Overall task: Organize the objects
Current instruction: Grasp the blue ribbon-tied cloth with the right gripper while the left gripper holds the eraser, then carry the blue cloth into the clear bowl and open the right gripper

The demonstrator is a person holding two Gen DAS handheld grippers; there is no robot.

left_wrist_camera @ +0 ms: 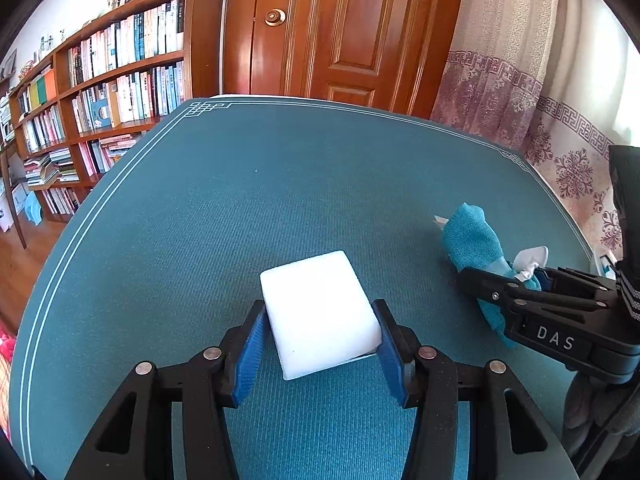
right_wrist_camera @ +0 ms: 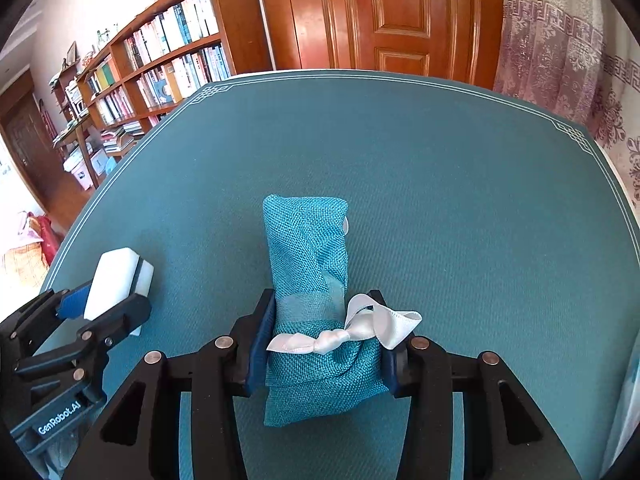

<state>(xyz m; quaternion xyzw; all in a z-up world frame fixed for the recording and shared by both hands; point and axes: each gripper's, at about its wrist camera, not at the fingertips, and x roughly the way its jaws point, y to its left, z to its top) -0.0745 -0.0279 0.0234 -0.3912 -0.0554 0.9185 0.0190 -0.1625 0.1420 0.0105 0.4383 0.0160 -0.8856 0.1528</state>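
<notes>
- Teal woven pouch (right_wrist_camera: 308,280) w/ white ribbon bow (right_wrist_camera: 360,330) sits pinched in right gripper (right_wrist_camera: 326,344); blue pads press both sides near tied end, jaws nearly shut on it.
- Pouch soft, lumpy, long; far end lies toward middle of tabletop (right_wrist_camera: 480,200), nearer right edge.
- White foam block (left_wrist_camera: 320,312) clamped in left gripper (left_wrist_camera: 320,344), narrow opening, near front edge, left of pouch.
- Judgement: step = lift/relocate both. Keep squeeze firm but not crushing; fabric may slip, ribbon may snag on pad.
- Lift straight, keep grippers apart so items don't collide.
- Destination not visible, can't tell.
</notes>
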